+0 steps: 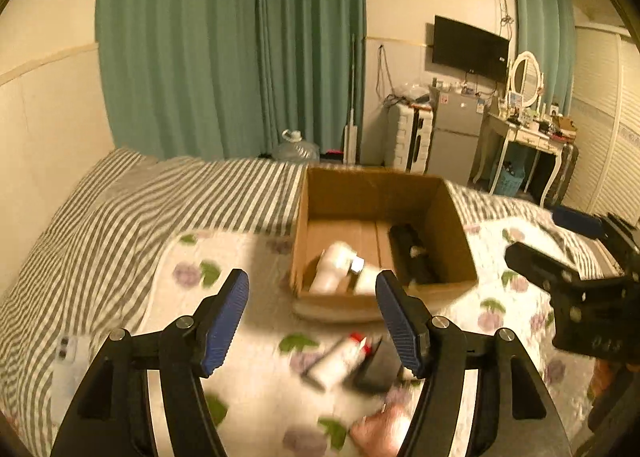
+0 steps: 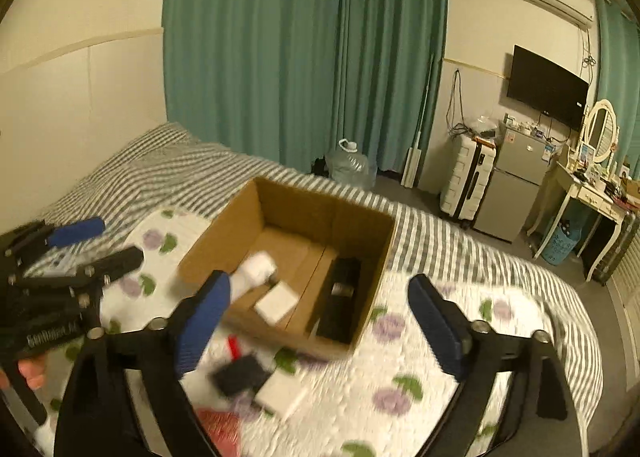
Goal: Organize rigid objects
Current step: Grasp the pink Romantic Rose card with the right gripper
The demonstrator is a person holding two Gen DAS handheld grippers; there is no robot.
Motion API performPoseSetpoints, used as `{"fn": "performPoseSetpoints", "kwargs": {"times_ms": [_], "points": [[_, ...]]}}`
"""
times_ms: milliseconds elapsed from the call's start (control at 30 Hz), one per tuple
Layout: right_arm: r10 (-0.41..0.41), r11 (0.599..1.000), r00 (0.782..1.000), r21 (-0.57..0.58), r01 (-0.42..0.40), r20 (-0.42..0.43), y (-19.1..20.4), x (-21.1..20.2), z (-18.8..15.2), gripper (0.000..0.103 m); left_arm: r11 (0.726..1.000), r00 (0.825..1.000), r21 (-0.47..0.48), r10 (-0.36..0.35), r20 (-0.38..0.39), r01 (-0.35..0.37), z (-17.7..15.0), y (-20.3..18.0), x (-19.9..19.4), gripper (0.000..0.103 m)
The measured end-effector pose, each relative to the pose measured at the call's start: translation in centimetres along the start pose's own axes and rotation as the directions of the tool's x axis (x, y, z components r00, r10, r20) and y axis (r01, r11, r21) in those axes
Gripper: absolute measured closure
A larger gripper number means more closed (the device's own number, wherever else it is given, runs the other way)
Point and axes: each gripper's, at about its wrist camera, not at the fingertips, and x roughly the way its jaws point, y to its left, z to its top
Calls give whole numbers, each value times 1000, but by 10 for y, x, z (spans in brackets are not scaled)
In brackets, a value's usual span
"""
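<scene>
Pink blur (image 1: 380, 433) sits lowest between my left gripper (image 1: 312, 317) jaws, spread wide, empty. White tube (image 1: 340, 361) and black block (image 1: 376, 369) lie between them; cardboard box (image 1: 320, 193) beyond. Right gripper (image 2: 320, 321) also wide, empty, box ahead.

Blurred white lettering on the black body of the left gripper (image 2: 76, 253), seen from the right wrist view; too smeared to read with any certainty. Small pale marks, possibly digits, on the black body of the right gripper (image 1: 560, 245) in the left wrist view, likewise illegible. Nothing else readable.
</scene>
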Motion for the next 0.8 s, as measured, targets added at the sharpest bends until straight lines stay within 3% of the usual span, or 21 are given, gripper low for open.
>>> {"fn": "performPoseSetpoints", "kwargs": {"times_ms": [100, 367, 567, 800], "points": [[-26, 999, 999, -32, 26, -25, 16, -8, -33, 10, 1000, 998, 7, 16, -58, -16, -32, 4, -2, 34], [35, 999, 981, -19, -39, -192, 48, 27, -101, 9, 998, 976, 30, 53, -211, -48, -101, 4, 24, 33], [94, 994, 949, -24, -106, -301, 74, 61, -138, 10, 997, 957, 35, 73, -279, -66, -119, 9, 49, 33], [169, 980, 908, -36, -198, -384, 96, 86, -165, 10, 998, 948, 0, 54, -314, -57, -126, 19, 61, 34]]}}
